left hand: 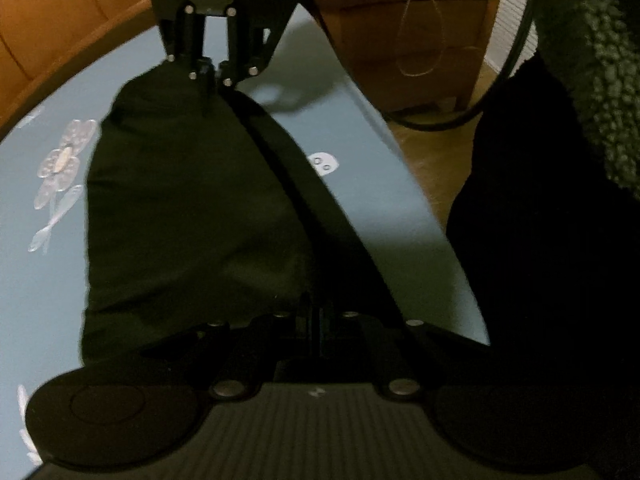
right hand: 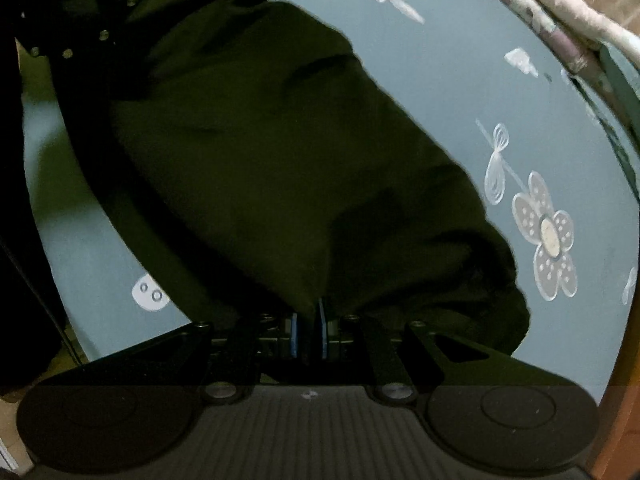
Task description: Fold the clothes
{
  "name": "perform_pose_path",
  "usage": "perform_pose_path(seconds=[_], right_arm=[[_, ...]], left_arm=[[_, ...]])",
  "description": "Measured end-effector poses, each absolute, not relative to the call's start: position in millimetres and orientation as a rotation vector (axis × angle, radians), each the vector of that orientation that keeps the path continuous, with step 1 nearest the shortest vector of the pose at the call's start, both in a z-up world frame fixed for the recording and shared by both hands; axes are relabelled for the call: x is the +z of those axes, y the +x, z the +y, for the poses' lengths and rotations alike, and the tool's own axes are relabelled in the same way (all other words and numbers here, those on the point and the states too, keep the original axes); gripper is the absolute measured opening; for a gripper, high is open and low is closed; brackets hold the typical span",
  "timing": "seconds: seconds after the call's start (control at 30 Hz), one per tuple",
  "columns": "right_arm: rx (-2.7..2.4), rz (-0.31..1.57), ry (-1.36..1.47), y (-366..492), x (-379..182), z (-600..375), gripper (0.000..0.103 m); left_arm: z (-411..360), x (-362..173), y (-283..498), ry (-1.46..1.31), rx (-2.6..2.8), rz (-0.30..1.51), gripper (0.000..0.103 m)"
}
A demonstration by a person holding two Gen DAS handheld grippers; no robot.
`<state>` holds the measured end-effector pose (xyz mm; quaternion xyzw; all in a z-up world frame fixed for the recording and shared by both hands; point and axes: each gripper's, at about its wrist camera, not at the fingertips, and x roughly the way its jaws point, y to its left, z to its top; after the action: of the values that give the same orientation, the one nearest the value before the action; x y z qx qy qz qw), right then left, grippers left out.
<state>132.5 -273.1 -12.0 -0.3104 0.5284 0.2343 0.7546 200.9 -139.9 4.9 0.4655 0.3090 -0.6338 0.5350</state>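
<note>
Left wrist view looked down on a dark green garment (left hand: 192, 208) stretched over a blue bedsheet (left hand: 36, 300) printed with pale flowers (left hand: 60, 160). Its own left gripper (left hand: 316, 320) sat at the bottom of the frame with the jaws clenched together, dark cloth running right up to them; whether a fold was pinched there could not be told in the gloom. At the far end of the garment the right gripper (left hand: 211, 74) was clamped on the opposite edge of the cloth, so the fabric ran between the two tools. A wooden nightstand (left hand: 412, 40) stood beyond the bed edge, and a person's dark trouser leg (left hand: 540, 220) showed on the right. From the right wrist view, the right gripper (right hand: 309, 332) had its blue pads (right hand: 322, 332) nearly together, grasping a bunched edge of the garment (right hand: 260, 160), which spread away across the sheet (right hand: 440, 80) toward the left gripper (right hand: 80, 20) at the upper left corner.
</note>
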Motion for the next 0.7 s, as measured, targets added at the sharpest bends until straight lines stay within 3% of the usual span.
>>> perform_pose_path(seconds=[0.3, 0.6, 0.7], right_arm=[[0.493, 1.183, -0.64, 130, -10, -284, 0.013], [0.444, 1.17, -0.588, 113, -16, -285, 0.029], [0.404, 1.151, -0.55, 106, -8, -292, 0.042]], left_arm=[[-145, -8, 198, 1.093, -1.591, 0.776, 0.001], [-139, -28, 201, 1.061, -1.572, 0.855, 0.001], [-139, -25, 201, 1.042, -1.573, 0.856, 0.001]])
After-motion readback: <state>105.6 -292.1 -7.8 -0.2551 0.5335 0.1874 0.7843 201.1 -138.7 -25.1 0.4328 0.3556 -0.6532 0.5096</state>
